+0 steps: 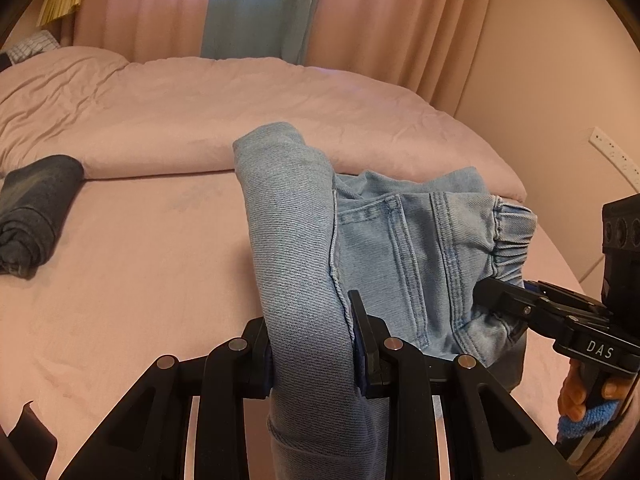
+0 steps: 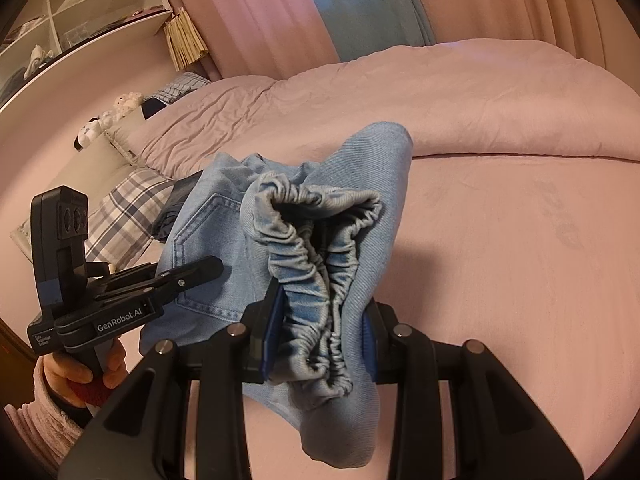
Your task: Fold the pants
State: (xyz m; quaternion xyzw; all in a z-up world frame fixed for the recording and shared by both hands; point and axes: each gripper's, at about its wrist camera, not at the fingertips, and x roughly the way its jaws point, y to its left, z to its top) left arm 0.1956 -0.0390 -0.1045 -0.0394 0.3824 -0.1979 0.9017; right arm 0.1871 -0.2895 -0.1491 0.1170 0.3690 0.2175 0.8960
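Here, your bed [image 1: 152,264] fills both views under a pink sheet, with a pink duvet [image 1: 200,120] bunched along its far side and pink curtains [image 1: 400,20] behind. In the right wrist view, an open shelf unit [image 2: 80,12] at top left holds a few small things, too small to tell apart. The light-blue pants [image 1: 400,240] hang folded between your two grippers, above the sheet. A dark folded garment [image 1: 32,216] lies well apart from them at the bed's left. Your left gripper [image 1: 312,360] is clamped on a folded leg of the pants. Your right gripper [image 2: 320,340] pinches the gathered elastic waistband [image 2: 320,240], which stands bunched up between its pads.
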